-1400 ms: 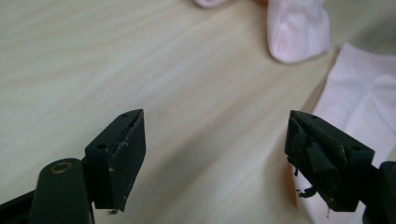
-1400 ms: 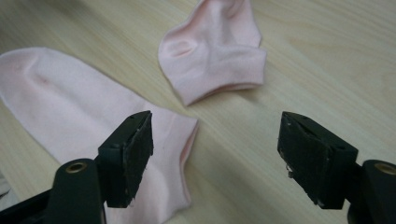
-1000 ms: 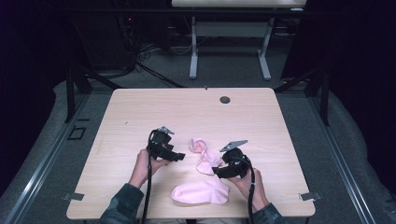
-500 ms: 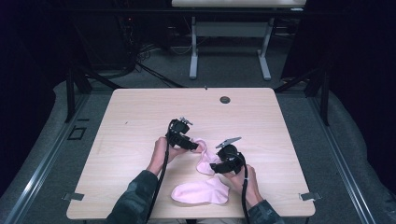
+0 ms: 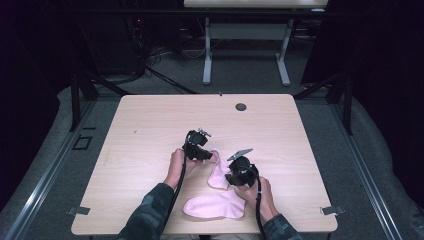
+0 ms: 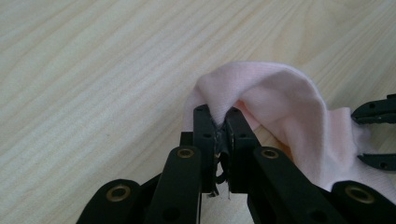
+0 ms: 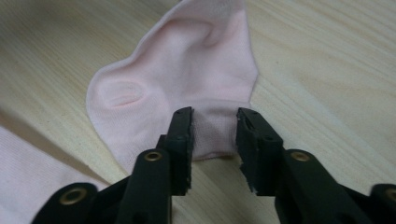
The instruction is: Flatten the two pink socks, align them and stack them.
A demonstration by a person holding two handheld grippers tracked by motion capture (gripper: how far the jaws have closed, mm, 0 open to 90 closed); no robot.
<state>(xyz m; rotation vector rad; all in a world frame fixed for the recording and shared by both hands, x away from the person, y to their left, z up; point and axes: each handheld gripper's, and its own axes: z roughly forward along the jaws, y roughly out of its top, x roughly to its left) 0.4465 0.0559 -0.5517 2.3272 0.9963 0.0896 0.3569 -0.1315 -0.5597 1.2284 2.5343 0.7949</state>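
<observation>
The fingers [image 6: 205, 133] of the left gripper [image 6: 218, 122] are pressed together on a fold of the upper pink sock [image 6: 280, 100], pinching the cloth so that it humps up in an arch just past the tips; in the high view this left gripper [image 5: 209, 157] sits at the sock's far end, a little nearer the counter's front edge than its middle. The fingers [image 7: 180, 135] of the right gripper [image 7: 214, 122] stand apart, having just been closing, with the near edge of the same sock [image 7: 187, 74] lying between them; the pads sit at either side of the cloth with a gap showing, and it is not pinched. In the high view the right gripper [image 5: 229, 176] is at the sock's [image 5: 218, 175] near right side, its grey three-cornered plate on top. That sock runs slantwise between the two grippers, flat on the counter [image 5: 150, 125] except for the raised fold. A second pink sock [image 5: 212, 206] lies flat close to the front edge, just beside the first one's near end and between the person's two forearms. A small dark round grommet [image 5: 241, 106] is set in the counter near the far edge, well apart from the socks.
</observation>
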